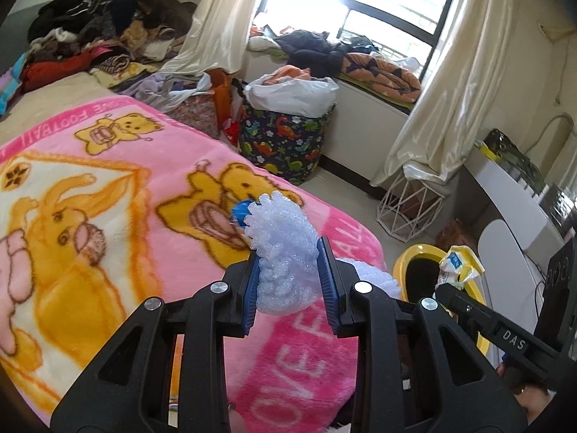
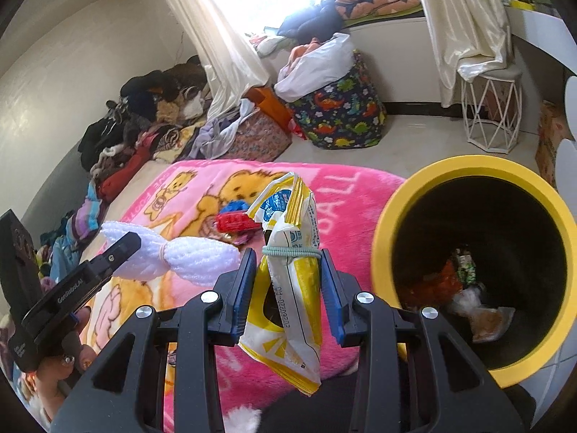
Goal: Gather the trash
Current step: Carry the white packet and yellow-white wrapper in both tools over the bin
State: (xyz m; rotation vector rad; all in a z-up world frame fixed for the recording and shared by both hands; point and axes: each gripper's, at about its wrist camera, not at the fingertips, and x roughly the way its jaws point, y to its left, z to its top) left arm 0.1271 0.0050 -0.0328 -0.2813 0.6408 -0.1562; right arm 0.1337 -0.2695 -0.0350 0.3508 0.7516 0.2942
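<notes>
Wrapper (image 2: pixel 288 252) between right gripper (image 2: pixel 288 278) pads

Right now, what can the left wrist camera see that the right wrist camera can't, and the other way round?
Only the left wrist view shows the window frame and the left gripper pinching white foam netting from close up.

Only the right wrist view shows inside the yellow-rimmed bin, with wrappers at its bottom, a red toy car on the blanket, and a green hair tie around the yellow snack wrapper held by the right gripper.

Both show the pink bear blanket, the dinosaur-print basket and the white wire stool.
</notes>
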